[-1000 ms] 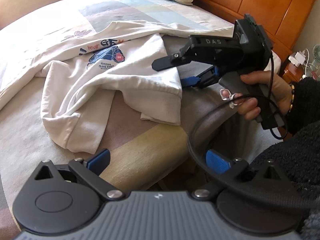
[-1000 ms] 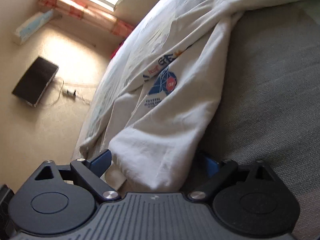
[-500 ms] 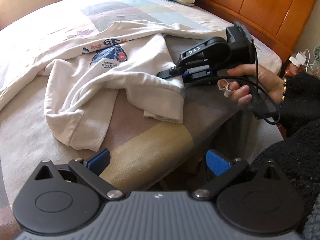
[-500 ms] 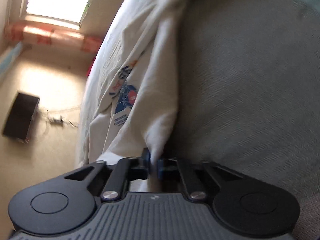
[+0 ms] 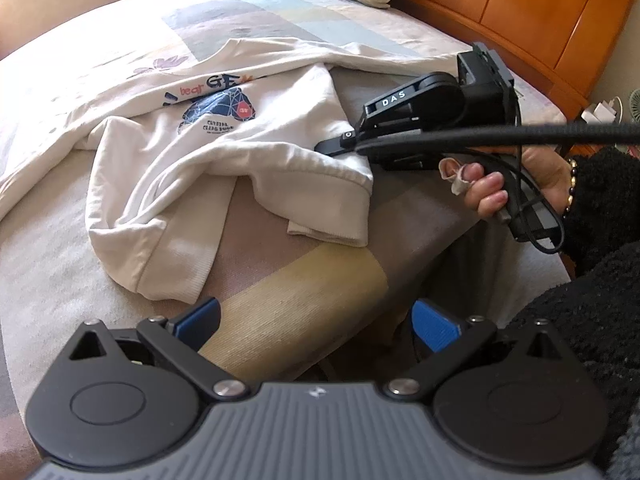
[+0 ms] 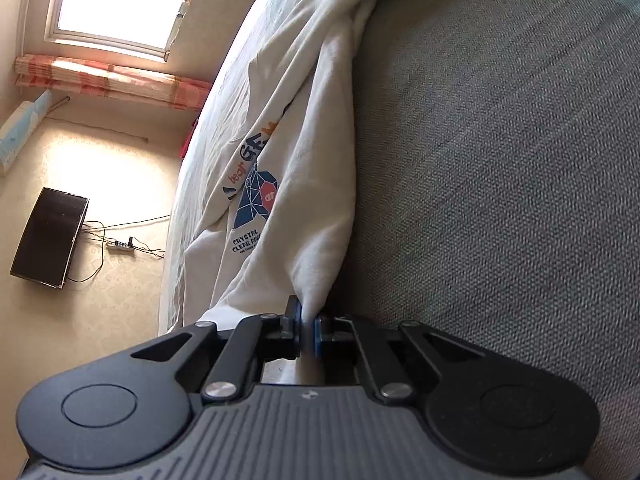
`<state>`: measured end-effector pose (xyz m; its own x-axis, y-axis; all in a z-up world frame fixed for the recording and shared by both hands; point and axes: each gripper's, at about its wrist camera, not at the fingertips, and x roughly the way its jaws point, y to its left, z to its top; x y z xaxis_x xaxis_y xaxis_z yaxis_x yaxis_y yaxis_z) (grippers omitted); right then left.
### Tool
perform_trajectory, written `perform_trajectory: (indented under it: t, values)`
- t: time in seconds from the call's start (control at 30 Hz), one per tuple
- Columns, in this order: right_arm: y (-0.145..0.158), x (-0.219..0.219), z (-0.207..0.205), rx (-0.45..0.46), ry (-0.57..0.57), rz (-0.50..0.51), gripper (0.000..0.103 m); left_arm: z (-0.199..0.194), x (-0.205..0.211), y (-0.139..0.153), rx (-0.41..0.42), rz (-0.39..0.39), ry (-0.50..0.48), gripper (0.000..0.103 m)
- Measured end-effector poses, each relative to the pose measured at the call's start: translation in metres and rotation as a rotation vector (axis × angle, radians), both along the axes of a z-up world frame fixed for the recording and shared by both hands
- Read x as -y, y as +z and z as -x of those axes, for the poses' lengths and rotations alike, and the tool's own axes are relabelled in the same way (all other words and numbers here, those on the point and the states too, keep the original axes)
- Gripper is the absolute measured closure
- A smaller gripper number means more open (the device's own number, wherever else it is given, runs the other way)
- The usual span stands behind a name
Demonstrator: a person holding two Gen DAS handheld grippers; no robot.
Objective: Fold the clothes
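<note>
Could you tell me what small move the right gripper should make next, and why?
Probably lift and draw the pinched edge outward. The right gripper has its jaws shut on the white sweatshirt, which lies crumpled on the bed, while the left gripper hangs open, holding nothing.

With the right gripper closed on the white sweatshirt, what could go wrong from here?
1. The right gripper pinches only a thin fold near the sweatshirt hem, so the cloth may slip out when pulled.
2. The left gripper is open and holds nothing, so a pull may drag the whole crumpled sweatshirt.
3. The cable by the right gripper might snag.
</note>
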<state>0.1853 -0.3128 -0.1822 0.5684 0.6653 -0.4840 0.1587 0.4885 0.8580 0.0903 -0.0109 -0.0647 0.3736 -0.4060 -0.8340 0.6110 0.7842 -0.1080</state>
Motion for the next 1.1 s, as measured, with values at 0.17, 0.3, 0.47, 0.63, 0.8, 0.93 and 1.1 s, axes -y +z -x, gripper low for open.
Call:
perform_trajectory:
  t: [0.17,0.3,0.47,0.63,0.8,0.93,1.1]
  values:
    - [0.002,0.0,0.001,0.015,0.006,0.014,0.096,0.0,-0.001,0.0,-0.002,0.0,0.004,0.001]
    - [0.009,-0.006,0.003,0.018,-0.001,0.05,0.088,0.0,-0.002,0.0,-0.003,0.002,0.003,0.001]
    - [0.005,-0.004,0.005,0.033,0.012,0.057,0.094,-0.001,-0.003,-0.001,-0.006,0.0,0.008,0.001]
    - [0.004,-0.003,0.008,0.043,0.013,0.064,0.098,-0.001,-0.002,-0.002,-0.007,0.001,0.003,0.001]
    - [0.009,-0.004,0.012,0.029,-0.013,0.057,0.096,0.0,-0.005,0.0,-0.001,0.005,0.003,0.001]
    - [0.005,0.0,0.013,0.031,-0.023,0.015,0.097,-0.001,-0.005,-0.001,-0.002,-0.004,0.013,0.001]
    - [0.021,0.01,0.021,0.063,-0.024,0.023,0.097,-0.002,-0.005,0.0,0.001,-0.003,0.011,0.001]
